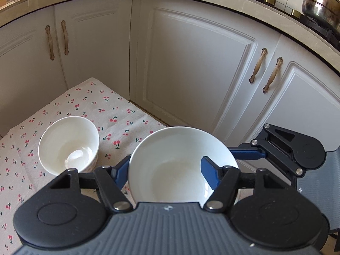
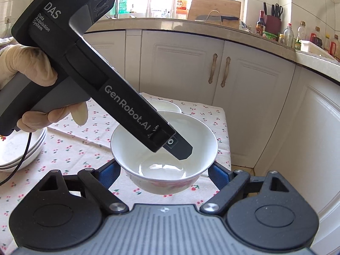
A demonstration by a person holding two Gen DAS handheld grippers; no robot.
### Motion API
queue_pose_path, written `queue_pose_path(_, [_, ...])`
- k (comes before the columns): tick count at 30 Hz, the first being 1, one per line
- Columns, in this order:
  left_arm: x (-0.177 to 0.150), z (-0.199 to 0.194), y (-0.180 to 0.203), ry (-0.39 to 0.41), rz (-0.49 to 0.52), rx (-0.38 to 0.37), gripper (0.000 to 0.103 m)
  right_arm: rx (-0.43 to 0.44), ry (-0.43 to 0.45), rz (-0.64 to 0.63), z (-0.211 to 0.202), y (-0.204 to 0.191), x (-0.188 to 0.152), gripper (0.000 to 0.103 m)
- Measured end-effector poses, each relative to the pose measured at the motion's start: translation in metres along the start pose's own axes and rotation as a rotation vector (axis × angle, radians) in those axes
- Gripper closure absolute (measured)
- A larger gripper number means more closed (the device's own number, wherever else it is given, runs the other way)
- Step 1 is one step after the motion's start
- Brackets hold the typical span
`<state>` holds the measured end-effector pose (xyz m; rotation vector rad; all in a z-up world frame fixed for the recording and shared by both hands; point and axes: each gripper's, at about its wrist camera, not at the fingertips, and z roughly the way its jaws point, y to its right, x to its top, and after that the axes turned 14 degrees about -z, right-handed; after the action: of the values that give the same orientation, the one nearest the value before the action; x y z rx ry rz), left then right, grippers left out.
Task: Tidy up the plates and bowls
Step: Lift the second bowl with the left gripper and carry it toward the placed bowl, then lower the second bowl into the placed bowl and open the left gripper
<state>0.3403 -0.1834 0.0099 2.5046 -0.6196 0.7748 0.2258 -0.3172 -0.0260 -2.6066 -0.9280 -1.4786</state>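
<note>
Left wrist view has a white bowl (image 1: 170, 167) right in front of the lens, lifted clear of the table (image 1: 63, 110), and the left claw (image 1: 167, 171) is clamped on its rim: one blue finger (image 1: 209, 173) lies inside the bowl against the wall, the other sits outside on the opposite side. Beside this bowl, toward the picture's left, a second white bowl (image 1: 69, 144) stands upright on the cherry-print cloth that covers the table. Beyond the held bowl on the other side the right claw (image 1: 286, 148) shows, apart from the bowl. In the right wrist view the same held bowl (image 2: 163, 150) hangs above the cloth with the left claw (image 2: 178, 148) reaching down into it, a gloved hand (image 2: 27, 68) gripping its handle. The right claw (image 2: 163, 174) stands with its blue fingers (image 2: 110, 172) spread either side of the bowl, not pressing on it. Behind the bowl sits the other one (image 2: 163, 105); off to the picture's left of it, a stack of white plates (image 2: 19, 150) rests on the table. White cabinet doors (image 2: 180, 63) rise behind
</note>
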Motion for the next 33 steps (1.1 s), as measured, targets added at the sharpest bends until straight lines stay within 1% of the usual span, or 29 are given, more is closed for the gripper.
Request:
queue_pose_path(7, [-0.025,-0.029,0.006,0.022,-0.015,0.002,0.034,0.012,0.003,-0.026,-0.028,-0.024,0.008,0.011])
queue_pose_path(20, [-0.067,-0.073,0.013,0.053,-0.032,0.013,0.034,0.037,0.009,-0.043,-0.061,-0.067,0.009,0.011])
queue_pose_path(28, [-0.094,-0.088,0.014,0.060,-0.049,0.021,0.032,0.062,0.013,-0.066,-0.076,-0.089,0.007,0.011])
queue_pose_path(33, [-0.110,-0.086,0.010,0.047,-0.067,0.017,0.031,0.088,0.002,-0.070,-0.078,-0.099,0.000,0.011])
